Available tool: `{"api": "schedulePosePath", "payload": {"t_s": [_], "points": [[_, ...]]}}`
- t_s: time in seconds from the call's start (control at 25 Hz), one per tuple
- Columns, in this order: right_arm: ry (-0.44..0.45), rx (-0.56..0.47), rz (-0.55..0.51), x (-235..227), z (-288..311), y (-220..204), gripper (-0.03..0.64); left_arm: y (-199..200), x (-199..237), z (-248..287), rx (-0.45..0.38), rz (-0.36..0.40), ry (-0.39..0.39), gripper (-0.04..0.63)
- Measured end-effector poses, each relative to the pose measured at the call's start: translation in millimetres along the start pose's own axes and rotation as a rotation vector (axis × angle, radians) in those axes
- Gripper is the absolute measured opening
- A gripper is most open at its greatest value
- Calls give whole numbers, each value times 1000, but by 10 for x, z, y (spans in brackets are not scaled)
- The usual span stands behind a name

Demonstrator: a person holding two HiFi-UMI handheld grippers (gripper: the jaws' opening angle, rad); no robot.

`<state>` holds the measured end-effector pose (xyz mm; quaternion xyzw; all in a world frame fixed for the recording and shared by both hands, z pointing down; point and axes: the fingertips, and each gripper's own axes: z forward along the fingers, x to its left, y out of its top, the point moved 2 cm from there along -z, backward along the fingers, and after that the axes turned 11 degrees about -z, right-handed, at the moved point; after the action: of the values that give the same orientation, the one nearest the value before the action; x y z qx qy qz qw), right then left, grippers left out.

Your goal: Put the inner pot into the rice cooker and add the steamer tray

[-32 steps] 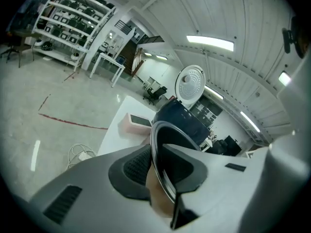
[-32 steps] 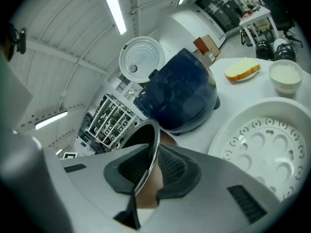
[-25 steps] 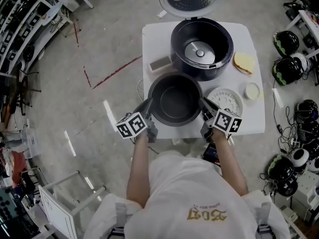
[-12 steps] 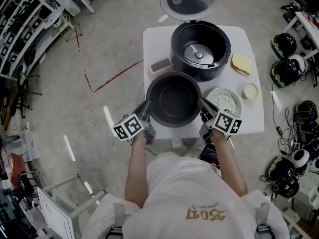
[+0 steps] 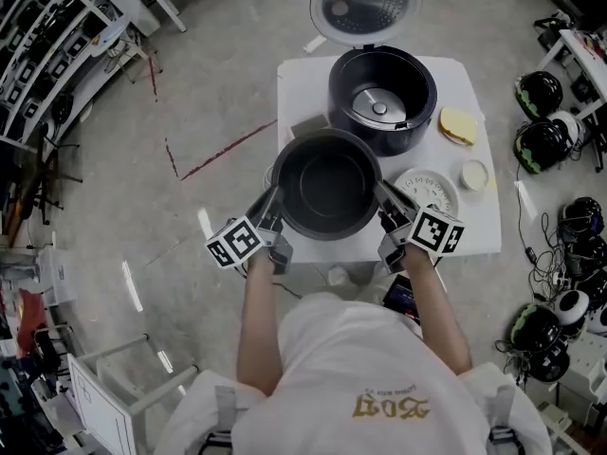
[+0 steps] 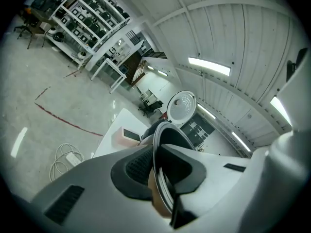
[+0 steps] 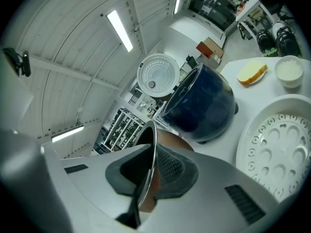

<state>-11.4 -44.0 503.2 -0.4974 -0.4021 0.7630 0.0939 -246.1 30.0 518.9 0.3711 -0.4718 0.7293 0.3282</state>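
Observation:
The dark inner pot (image 5: 327, 183) hangs above the white table (image 5: 479, 230), just in front of the rice cooker (image 5: 382, 98), whose round lid (image 5: 365, 3) stands open. My left gripper (image 5: 276, 201) grips the pot's left rim (image 6: 156, 152), my right gripper (image 5: 382, 195) its right rim (image 7: 152, 149). Both pairs of jaws have just been closing, and their ribbed pads now press on the thin rim. The white perforated steamer tray (image 5: 429, 190) lies on the table right of the pot and shows large in the right gripper view (image 7: 279, 154).
A yellow sponge (image 5: 458, 124) and a small white dish (image 5: 474, 173) lie on the table's right side. A flat box (image 5: 305, 124) peeks out behind the pot's left edge. Helmets and cables (image 5: 545, 140) crowd the floor at the right.
Both grippers have risen with the pot, which has come up off the table and shifted slightly toward the cooker, now covering more of the flat box.

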Motion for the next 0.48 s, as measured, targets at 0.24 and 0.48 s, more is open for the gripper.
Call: {"api": "schedulePosePath", "payload": {"t_s": [0.24,0.48], "points": [[55,-25,-11,233,-23,215,37,157,-240,-131,-63,-13,-43,63],[110,-65,-30,474,-7,429,37,344,-487,-240,-107,6,-90,61]]}}
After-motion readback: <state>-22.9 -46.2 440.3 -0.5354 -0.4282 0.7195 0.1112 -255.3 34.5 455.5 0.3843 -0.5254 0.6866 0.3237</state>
